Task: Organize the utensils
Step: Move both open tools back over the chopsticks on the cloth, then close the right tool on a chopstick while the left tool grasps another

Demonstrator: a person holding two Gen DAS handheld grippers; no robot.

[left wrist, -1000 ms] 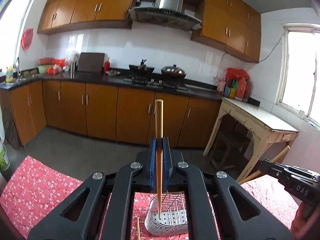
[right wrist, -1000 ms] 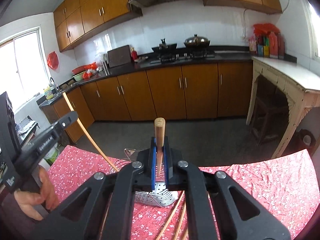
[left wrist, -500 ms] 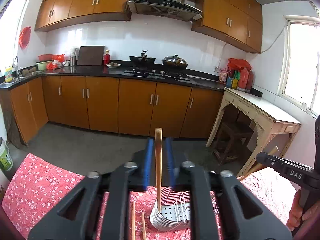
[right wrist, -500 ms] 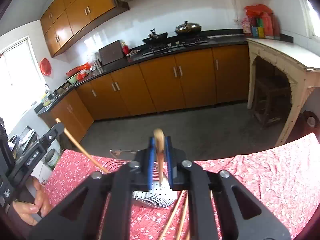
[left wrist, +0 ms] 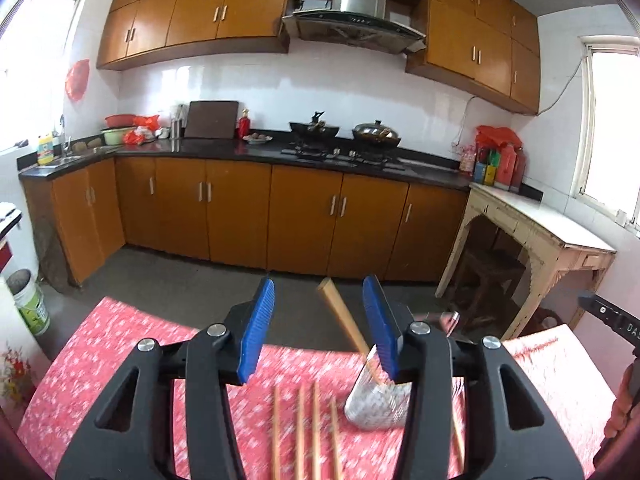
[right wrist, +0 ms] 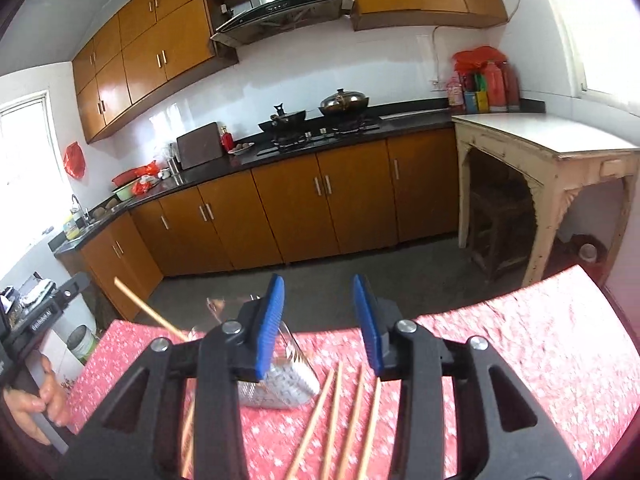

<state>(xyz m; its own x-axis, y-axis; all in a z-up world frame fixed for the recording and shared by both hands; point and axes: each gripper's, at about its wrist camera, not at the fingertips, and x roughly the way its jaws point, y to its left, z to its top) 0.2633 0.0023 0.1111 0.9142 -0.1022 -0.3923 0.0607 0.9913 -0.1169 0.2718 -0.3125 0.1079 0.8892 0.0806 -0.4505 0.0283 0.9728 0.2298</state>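
With both sets of jaws opening on nothing, the loose chopsticks lie lengthwise just below the right gripper, seemingly nearer it than the left gripper, beside the metal holder near the tablecloth's far edge.

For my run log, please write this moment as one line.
left gripper: opening, nothing gripped | right gripper: opening, empty | chopstick: leaning in metal holder | loose chopsticks: on red tablecloth

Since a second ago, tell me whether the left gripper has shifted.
Yes. In the left wrist view the metal holder, earlier centred under the left gripper, now sits right of centre, so the gripper went left, jaws opening.
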